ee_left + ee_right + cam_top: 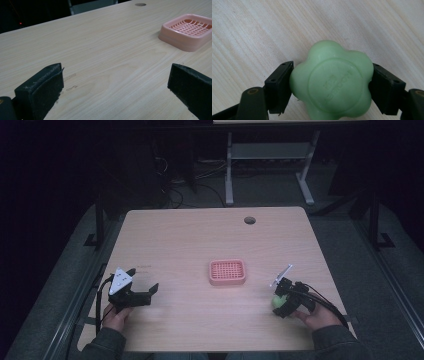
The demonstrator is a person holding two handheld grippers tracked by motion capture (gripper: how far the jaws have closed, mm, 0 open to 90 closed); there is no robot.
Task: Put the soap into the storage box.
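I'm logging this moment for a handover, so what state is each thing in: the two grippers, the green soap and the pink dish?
Left gripper: open, jaws wide apart, nothing between them, over bare table.
Right gripper: shut on the green flower-shaped soap.
Green flower-shaped soap: clamped between both jaws, at the table's right front.
Pink soap dish: empty, upright, mid-table.
Wooden table: bare apart from these.

Tray (227, 272) on table (200, 235), near middle. Left claw (145, 292) at near-left part, well apart from tray. Right claw (280, 302) at near-right, soap (278, 301) between its jaws, just above table. Hole (249, 220) at far edge, behind tray.
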